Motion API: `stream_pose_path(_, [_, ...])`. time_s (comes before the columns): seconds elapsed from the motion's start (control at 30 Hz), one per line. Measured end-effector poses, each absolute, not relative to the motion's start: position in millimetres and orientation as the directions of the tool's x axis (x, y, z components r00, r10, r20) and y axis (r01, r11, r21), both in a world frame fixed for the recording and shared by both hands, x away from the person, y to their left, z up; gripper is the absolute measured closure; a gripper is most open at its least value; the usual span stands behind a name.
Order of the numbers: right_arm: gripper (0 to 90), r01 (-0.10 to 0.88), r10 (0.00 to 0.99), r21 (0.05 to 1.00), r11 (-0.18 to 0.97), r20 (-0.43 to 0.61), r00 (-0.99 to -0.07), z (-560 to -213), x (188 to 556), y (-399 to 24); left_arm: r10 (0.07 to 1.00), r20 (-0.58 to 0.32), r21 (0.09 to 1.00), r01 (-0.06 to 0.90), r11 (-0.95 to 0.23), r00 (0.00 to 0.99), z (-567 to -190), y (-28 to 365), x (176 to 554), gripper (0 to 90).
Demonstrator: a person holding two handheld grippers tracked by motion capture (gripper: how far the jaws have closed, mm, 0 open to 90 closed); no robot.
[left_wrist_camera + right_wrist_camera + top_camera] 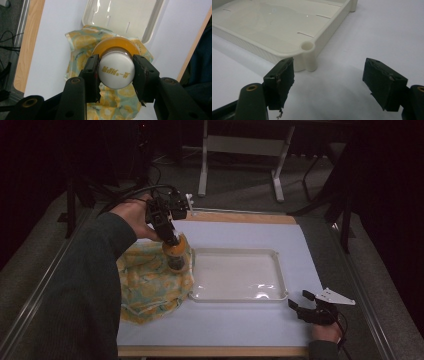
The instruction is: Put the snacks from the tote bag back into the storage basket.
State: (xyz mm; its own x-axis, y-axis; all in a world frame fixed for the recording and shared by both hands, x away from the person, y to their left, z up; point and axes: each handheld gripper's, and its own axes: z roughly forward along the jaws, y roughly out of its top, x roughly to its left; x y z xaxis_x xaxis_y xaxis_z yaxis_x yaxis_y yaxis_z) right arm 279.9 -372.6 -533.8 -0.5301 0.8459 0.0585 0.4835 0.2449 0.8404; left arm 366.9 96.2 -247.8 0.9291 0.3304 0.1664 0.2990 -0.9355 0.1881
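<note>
Here the bottle of orange drink sits left of centre in the high view, its white cap pinched between the left gripper's jaws, above the lemon-print cloth. Just right of it, the cream tray rests on the white bench. At the lower right, the right gripper has its jaws spread, near the tray's corner.

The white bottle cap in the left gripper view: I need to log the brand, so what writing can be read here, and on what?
Round white cap of the orange-filled bottle: a row of yellow characters, seen upside down, too stylised to read.
Cream plastic tray: no writing.
Lemon-print cloth: no writing.
</note>
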Motion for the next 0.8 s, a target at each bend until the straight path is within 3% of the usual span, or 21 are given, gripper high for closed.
stream_pose_path(0.8, [24.6, 0.486, 0.846, 0.839, 0.246, 0.059, -0.531, -534, 280, -372, 0.28, 0.142, 0.192, 0.251, -0.949, 0.95, -249, 60, 367, 59.5])
